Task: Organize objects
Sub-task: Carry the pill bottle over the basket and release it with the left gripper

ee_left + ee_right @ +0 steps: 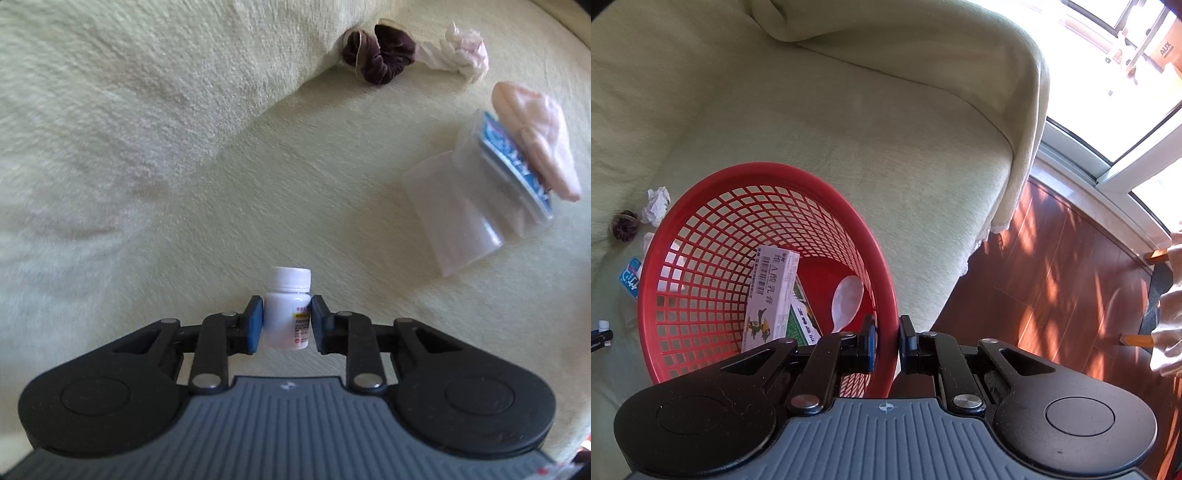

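Observation:
A small white pill bottle (284, 295) with a white cap stands upright on the pale green sofa cover. My left gripper (286, 323) is shut on it, its blue pads pressing both sides of the bottle's body. In the right wrist view, my right gripper (887, 343) is shut on the near rim of a red plastic mesh basket (768, 173) that rests tilted on the sofa seat. Inside the basket lie a white medicine box (772, 295), a green box (803, 317) and a white spoon (846, 301).
On the cover beyond the bottle lie a brown scrunchie (376, 55), a crumpled white tissue (461, 51), a clear plastic cup (454, 218) on its side, a blue packet (517, 162) and a pink cloth (535, 136). The sofa edge drops to a wooden floor (1052, 277) on the right.

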Demonstrator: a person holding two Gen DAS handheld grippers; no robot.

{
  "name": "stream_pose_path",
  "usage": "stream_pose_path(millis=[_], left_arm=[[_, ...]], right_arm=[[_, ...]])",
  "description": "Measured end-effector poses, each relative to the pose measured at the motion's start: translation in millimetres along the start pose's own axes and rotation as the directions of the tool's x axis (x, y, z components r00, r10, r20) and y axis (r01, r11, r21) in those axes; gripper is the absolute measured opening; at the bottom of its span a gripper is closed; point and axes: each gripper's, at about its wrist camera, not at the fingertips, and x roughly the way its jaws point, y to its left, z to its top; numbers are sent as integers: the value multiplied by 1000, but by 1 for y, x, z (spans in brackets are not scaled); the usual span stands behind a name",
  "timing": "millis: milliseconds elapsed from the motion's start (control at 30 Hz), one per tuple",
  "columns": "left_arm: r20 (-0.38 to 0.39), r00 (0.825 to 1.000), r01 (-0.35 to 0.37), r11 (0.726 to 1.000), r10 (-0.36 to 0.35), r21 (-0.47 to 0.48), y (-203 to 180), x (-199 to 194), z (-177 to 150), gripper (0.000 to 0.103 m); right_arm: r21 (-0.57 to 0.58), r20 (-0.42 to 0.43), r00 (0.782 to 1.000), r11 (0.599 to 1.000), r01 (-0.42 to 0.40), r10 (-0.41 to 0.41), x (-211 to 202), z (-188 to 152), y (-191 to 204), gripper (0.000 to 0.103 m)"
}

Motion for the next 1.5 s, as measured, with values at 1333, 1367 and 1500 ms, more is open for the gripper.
stream_pose_path(millis=[1333, 1367, 1500], left_arm=[[100, 922, 369, 927, -375, 71, -292, -217, 11, 23], [100, 925, 361, 930, -367, 74, -296, -216, 12, 23], [91, 931, 348, 934, -354, 77, -307, -210, 18, 23]], right_arm=[[-101, 45, 990, 986, -131, 136, -6, -12, -12, 9], [-101, 46, 989, 986, -132, 137, -6, -13, -12, 9], [-99, 49, 989, 986, -135, 140, -6, -12, -11, 9]])
